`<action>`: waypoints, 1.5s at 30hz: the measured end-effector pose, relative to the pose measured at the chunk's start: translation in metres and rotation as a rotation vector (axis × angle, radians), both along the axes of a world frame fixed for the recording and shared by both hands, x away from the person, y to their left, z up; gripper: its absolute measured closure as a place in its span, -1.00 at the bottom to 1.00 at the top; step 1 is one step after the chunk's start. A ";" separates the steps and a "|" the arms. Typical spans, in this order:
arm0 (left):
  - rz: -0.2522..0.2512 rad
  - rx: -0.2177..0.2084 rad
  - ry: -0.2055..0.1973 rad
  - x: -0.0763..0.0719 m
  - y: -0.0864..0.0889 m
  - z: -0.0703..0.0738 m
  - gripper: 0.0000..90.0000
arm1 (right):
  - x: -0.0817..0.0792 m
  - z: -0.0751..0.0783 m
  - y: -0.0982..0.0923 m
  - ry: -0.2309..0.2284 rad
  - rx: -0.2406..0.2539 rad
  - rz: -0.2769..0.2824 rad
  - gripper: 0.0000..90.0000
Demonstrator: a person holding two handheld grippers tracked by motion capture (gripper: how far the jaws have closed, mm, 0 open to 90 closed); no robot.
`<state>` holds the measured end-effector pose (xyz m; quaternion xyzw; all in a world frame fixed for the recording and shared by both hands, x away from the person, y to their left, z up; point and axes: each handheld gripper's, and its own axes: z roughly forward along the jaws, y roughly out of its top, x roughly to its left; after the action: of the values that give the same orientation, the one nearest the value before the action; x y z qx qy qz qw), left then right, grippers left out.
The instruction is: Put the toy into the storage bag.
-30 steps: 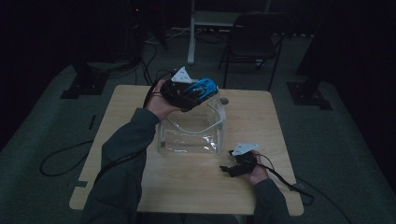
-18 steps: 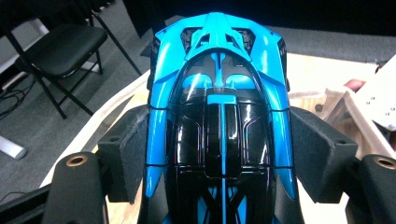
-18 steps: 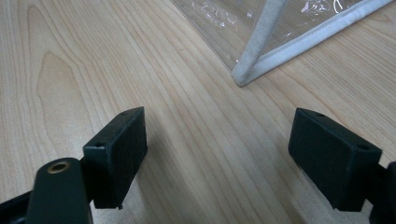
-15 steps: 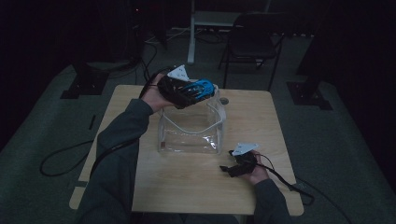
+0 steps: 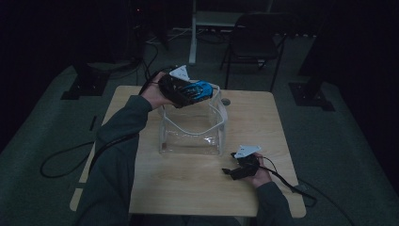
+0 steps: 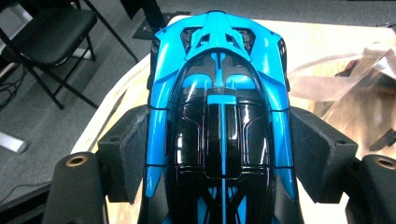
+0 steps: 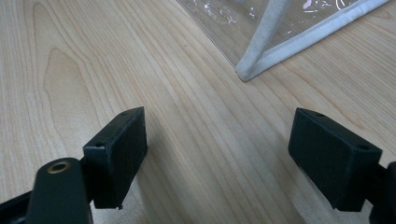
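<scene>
Left claw (image 5: 200, 89) held the blue-black toy car (image 5: 194, 91) over the clear bag's (image 5: 192, 127) rear rim; right claw (image 5: 229, 171) rested on desk (image 5: 263, 122), near bag.

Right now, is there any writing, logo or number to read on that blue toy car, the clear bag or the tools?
None: the blue and black toy car shows only stripes, no lettering.
None on the clear bag, the left gripper, the right gripper or the table.

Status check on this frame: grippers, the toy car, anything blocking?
Left gripper shut on blue-and-black toy car, above clear bag. Right gripper open, over table. Nothing blocking the bag.
</scene>
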<state>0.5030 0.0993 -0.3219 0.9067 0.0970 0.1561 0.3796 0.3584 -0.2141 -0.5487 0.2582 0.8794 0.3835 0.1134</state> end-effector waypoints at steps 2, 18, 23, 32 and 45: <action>-0.001 0.003 0.001 0.001 0.001 -0.001 -0.38 | 0.000 0.000 0.000 0.001 0.001 0.002 -0.58; -0.072 0.060 0.005 -0.018 -0.004 -0.022 -0.38 | 0.000 0.000 0.000 0.001 0.002 0.004 -0.57; -0.100 0.079 0.012 -0.024 -0.007 -0.026 -0.38 | 0.000 0.000 0.000 0.001 0.002 0.004 -0.58; -0.116 0.108 0.018 -0.028 -0.005 -0.030 -0.38 | 0.000 0.000 0.000 0.001 0.002 0.004 -0.58; -0.180 0.128 0.022 -0.034 -0.019 -0.024 -0.38 | 0.000 0.000 0.000 0.001 0.002 0.004 -0.58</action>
<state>0.4695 0.0805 -0.3455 0.9357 0.0091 0.1174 0.3326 0.3588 -0.2141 -0.5488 0.2568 0.8796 0.3844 0.1121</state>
